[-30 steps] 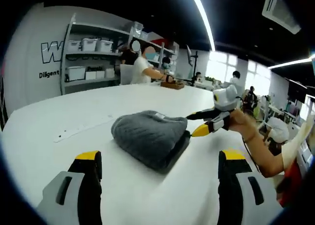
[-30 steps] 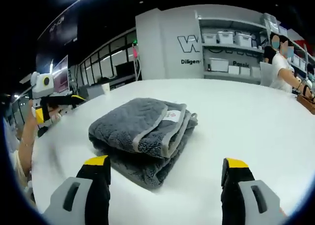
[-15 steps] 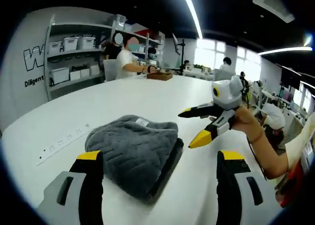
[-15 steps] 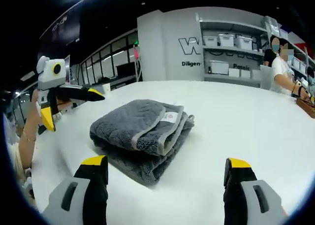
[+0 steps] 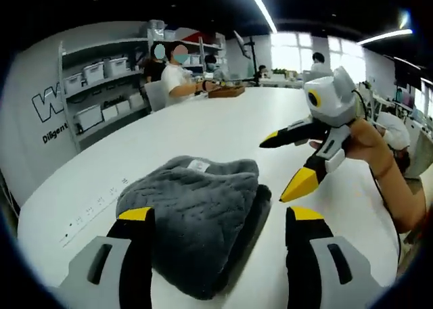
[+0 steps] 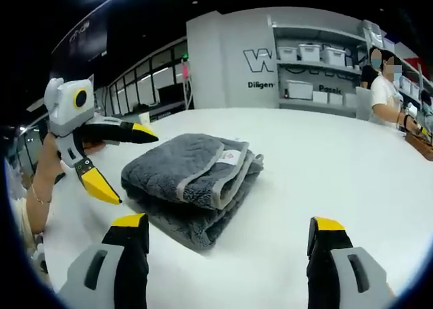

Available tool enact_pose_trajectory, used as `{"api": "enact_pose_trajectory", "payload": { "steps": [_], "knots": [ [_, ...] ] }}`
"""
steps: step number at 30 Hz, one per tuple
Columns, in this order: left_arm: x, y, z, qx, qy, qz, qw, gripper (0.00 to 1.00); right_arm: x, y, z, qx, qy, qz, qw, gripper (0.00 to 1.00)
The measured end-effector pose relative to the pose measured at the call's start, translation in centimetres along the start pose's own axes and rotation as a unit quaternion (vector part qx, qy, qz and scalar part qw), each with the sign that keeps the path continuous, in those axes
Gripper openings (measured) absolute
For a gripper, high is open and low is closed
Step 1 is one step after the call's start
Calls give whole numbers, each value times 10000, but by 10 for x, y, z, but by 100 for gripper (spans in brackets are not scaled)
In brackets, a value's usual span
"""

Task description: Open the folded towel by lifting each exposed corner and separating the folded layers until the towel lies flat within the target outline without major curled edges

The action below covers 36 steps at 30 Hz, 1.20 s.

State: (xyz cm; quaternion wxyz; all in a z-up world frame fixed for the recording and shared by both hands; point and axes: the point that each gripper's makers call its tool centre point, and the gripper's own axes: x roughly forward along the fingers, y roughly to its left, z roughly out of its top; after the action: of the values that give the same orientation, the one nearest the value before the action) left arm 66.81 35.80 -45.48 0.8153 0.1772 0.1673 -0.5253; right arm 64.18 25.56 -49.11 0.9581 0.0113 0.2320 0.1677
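On the white counter (image 6: 325,174) the folded grey towel (image 6: 193,180) lies soft, thick and floppy, best pinched at its pale-edged corner, while left tongs (image 6: 118,163) and right tongs (image 5: 291,163) gape wide, empty.

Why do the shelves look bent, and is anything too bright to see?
Left gripper view: the fisheye lens bows the shelves, and the windows glare white. Right gripper view: the table is evenly lit and the towel is sharp, with a soft shadow.
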Motion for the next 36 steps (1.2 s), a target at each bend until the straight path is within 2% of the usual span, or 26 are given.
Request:
{"api": "enact_pose_trajectory", "payload": {
  "steps": [5,8,12,13,16,17,21,26,30,33,36],
  "knots": [
    [8,-1,1,205,54,154,9997,62,1,1,-2,-69,80,8,9999,98],
    [13,-6,5,357,-3,155,9992,50,0,3,-2,-95,89,38,9999,97],
    [19,-13,17,484,-269,131,9984,32,1,4,-1,-101,74,73,9999,97],
    [20,-14,18,502,-273,126,9983,30,1,4,-1,-102,74,75,9999,97],
    [27,-24,19,616,-207,19,9979,30,2,6,-2,-145,113,107,9998,97],
    [30,-27,17,762,-109,5,9970,28,2,7,-2,-150,127,113,9997,96],
    [38,-26,12,1080,12,184,9940,12,2,7,-3,-156,147,113,9997,96],
    [43,-30,6,1205,55,155,9926,6,2,7,-3,-159,160,123,9997,95],
    [41,-28,9,1016,-62,149,9947,4,2,9,-4,-182,179,137,9996,95],
    [34,-23,23,514,-514,202,9971,3,4,10,-6,-185,227,148,9995,95],
    [30,-18,29,108,-773,195,9968,3,5,10,-7,-196,253,158,9994,95]
  ]
}}
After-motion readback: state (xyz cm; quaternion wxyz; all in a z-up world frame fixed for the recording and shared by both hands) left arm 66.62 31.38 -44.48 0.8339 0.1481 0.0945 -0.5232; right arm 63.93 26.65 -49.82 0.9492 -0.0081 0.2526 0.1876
